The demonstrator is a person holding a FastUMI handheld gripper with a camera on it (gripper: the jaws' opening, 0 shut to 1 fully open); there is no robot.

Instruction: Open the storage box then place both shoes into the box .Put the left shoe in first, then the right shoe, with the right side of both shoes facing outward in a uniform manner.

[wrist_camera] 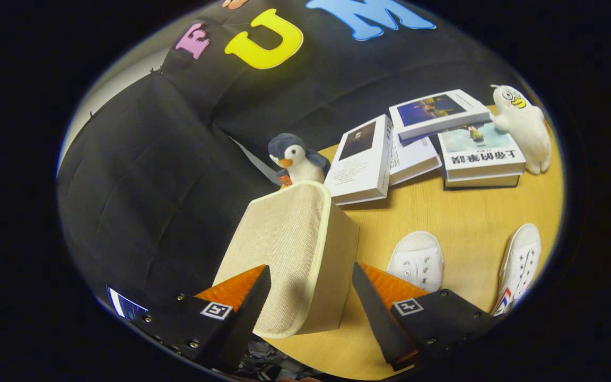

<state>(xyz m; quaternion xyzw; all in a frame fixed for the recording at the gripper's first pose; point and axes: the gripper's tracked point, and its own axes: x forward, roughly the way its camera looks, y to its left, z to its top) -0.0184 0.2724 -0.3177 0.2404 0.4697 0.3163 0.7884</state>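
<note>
Gripper view: box (pixel 289 254) sits between the spread fingers of the gripper (pixel 311 297), lid side facing the camera, apparently lined up for opening; neither finger clearly touches it. Two shoes (pixel 417 260) (pixel 520 265) wait right of it on the table (pixel 443 212). Toward the far edge: penguin (pixel 296 158), books (pixel 422 143), white plush (pixel 523 127). Black cloth wall behind.
</note>
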